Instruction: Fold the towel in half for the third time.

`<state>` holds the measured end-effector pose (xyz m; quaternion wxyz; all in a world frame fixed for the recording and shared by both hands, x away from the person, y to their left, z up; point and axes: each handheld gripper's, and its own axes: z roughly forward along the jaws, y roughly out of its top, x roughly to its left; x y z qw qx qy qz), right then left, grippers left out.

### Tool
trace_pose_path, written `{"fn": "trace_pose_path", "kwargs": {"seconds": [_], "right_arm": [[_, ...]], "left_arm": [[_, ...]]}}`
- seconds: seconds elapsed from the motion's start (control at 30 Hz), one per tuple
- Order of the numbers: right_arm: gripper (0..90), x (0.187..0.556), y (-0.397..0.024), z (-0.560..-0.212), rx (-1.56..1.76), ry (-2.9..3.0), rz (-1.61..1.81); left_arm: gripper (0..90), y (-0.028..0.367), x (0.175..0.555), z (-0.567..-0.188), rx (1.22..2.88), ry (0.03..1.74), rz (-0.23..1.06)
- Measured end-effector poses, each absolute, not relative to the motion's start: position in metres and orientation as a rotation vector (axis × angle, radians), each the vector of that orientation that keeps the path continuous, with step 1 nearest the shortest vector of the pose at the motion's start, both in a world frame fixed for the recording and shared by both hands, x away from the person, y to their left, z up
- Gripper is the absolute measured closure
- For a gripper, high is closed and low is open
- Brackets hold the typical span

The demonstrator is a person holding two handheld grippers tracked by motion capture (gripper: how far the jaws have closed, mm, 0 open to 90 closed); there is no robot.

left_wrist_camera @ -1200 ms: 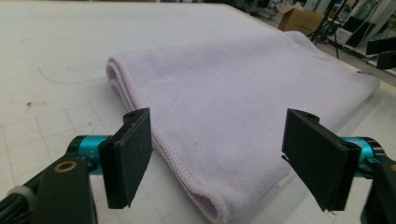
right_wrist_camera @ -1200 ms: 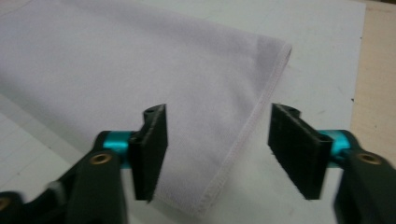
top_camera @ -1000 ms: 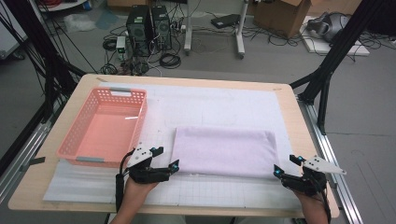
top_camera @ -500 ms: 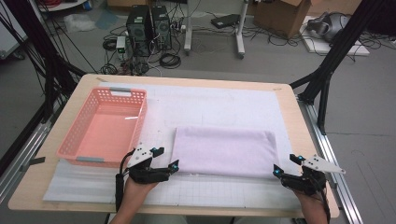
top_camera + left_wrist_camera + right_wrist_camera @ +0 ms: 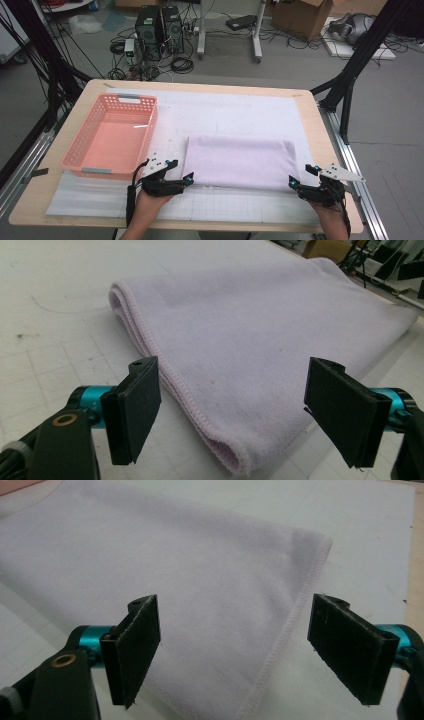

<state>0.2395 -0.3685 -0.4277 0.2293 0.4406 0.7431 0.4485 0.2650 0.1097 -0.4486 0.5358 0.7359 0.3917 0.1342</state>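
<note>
A folded pale lilac towel (image 5: 240, 161) lies flat on the white gridded mat (image 5: 225, 112), near the front middle of the table. My left gripper (image 5: 186, 179) rests at the towel's front left corner, jaws wide open. In the left gripper view that folded corner (image 5: 235, 390) lies between the open left gripper (image 5: 242, 412) jaws. My right gripper (image 5: 293, 183) sits at the towel's front right corner, also open. The right gripper view shows the stitched towel edge (image 5: 280, 645) running between the spread jaws of the right gripper (image 5: 240, 652).
A pink plastic basket (image 5: 80, 152) with nothing in it stands on the left part of the table. The wooden table edge (image 5: 330, 150) borders the mat on the right. Computer towers, cables and a cardboard box sit on the floor beyond the table.
</note>
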Motion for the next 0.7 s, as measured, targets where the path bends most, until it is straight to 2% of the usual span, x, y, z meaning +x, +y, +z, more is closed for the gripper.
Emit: {"fn": "trace_pose_path", "kwargs": {"seconds": [0.37, 0.5, 0.7], "right_arm": [[20.8, 0.248, -0.352, -0.423, 1.195, 2.109, 1.295], [20.9, 0.253, -0.346, -0.421, 1.182, 2.119, 1.304], [20.9, 0.272, -0.327, -0.414, 1.116, 2.173, 1.305]], "left_arm": [[28.2, 0.107, 0.269, -0.451, 1.795, 1.013, 0.302], [30.5, 0.107, 0.275, -0.452, 1.817, 1.073, 0.257], [33.8, 0.102, 0.279, -0.454, 1.869, 1.091, 0.226]]}}
